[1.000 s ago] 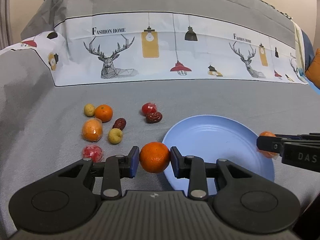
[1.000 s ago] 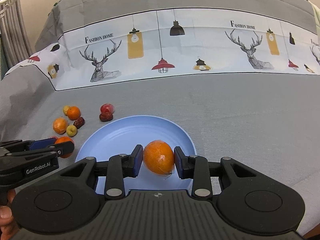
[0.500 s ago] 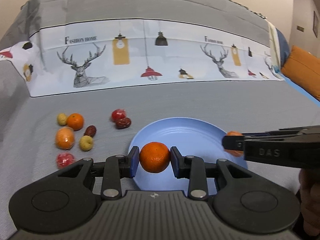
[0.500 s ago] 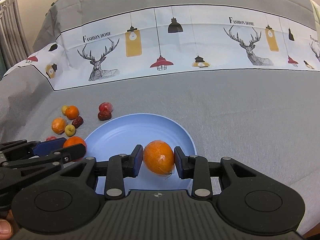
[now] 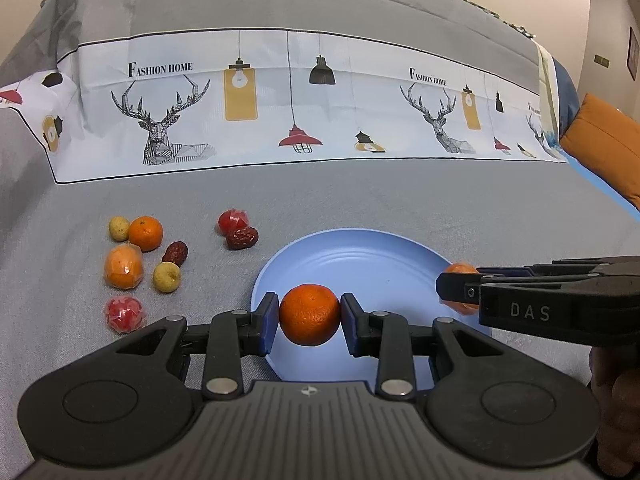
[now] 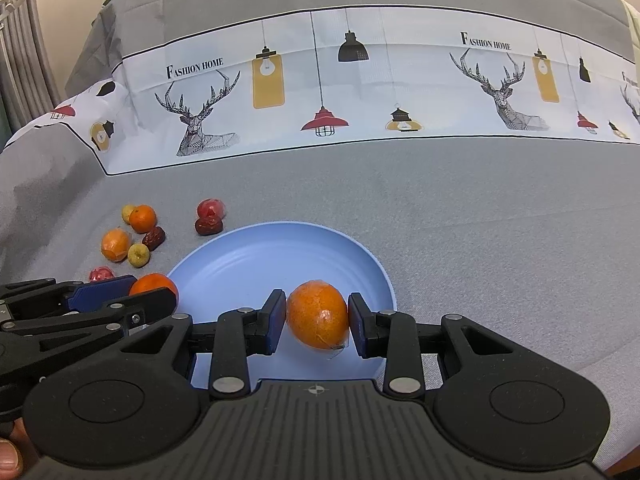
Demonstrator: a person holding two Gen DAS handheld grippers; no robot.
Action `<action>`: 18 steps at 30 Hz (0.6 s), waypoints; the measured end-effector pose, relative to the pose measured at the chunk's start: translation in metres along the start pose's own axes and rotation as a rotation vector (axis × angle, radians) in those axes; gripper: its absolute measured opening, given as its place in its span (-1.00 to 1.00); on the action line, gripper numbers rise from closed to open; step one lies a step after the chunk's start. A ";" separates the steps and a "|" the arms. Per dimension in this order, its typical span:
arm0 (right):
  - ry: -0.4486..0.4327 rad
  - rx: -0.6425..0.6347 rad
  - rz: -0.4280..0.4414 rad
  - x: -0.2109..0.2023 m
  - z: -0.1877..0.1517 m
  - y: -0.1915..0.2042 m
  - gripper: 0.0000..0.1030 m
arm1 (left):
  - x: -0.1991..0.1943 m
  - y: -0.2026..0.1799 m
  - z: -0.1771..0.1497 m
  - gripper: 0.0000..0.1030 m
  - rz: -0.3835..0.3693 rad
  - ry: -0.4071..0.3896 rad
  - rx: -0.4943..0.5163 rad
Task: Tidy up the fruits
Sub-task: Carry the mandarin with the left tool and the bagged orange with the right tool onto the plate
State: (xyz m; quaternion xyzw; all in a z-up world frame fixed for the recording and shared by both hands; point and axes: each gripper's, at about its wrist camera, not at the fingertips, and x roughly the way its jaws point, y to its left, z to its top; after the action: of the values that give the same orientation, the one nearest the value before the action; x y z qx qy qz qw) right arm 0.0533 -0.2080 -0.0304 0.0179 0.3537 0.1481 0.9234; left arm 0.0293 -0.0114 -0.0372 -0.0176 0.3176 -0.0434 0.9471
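My left gripper point(image 5: 309, 317) is shut on a bare orange tangerine point(image 5: 309, 314), held over the near left rim of the blue plate point(image 5: 360, 256). My right gripper point(image 6: 317, 316) is shut on a plastic-wrapped orange point(image 6: 318, 315) above the plate's point(image 6: 256, 256) near right part. In the left wrist view the right gripper point(image 5: 456, 289) comes in from the right with its orange point(image 5: 461, 268) partly hidden. In the right wrist view the left gripper point(image 6: 132, 296) enters from the left with its tangerine point(image 6: 152, 283). The plate holds no fruit.
Loose on the grey cloth left of the plate lie a tangerine point(image 5: 145, 233), a wrapped orange point(image 5: 123, 266), two yellow fruits point(image 5: 167, 277), two dark dates point(image 5: 241, 237) and two red wrapped fruits point(image 5: 124, 314). A printed cloth band point(image 5: 304, 96) rises behind. An orange cushion point(image 5: 604, 148) sits far right.
The left wrist view has swung, so the plate now lies more centred under the left gripper's tangerine. The right gripper and its orange stay over the plate.
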 end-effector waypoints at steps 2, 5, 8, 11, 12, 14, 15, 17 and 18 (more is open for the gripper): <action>-0.001 -0.002 0.002 0.000 0.000 0.000 -0.31 | 0.000 -0.001 0.000 -0.28 0.000 0.000 0.001; -0.001 -0.001 0.001 0.000 0.000 0.000 -0.31 | 0.000 -0.001 0.000 -0.28 0.000 0.000 0.002; -0.001 -0.001 0.002 0.000 0.000 0.000 -0.31 | 0.000 -0.002 0.000 -0.28 0.001 0.000 0.001; 0.001 -0.004 0.003 0.000 0.000 0.000 -0.31 | 0.000 -0.002 0.000 -0.28 -0.001 0.000 0.000; 0.001 -0.005 0.003 0.000 0.000 0.000 -0.31 | 0.000 -0.002 0.000 -0.28 -0.001 0.000 0.000; 0.001 -0.007 0.004 -0.001 0.000 0.000 -0.31 | 0.000 -0.002 0.000 -0.28 -0.003 -0.001 -0.002; 0.001 -0.008 0.004 -0.001 0.000 0.000 -0.31 | 0.000 -0.002 0.001 -0.28 -0.004 -0.002 -0.003; 0.000 -0.009 0.004 -0.001 0.000 0.001 -0.31 | 0.000 -0.001 0.001 -0.28 -0.006 -0.003 -0.003; 0.000 -0.008 0.003 -0.001 0.000 0.001 -0.31 | 0.000 -0.002 0.001 -0.28 -0.007 -0.004 -0.003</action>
State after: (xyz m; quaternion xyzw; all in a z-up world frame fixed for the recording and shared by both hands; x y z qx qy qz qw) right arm 0.0523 -0.2076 -0.0297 0.0146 0.3530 0.1512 0.9232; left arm 0.0298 -0.0129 -0.0365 -0.0204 0.3157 -0.0460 0.9475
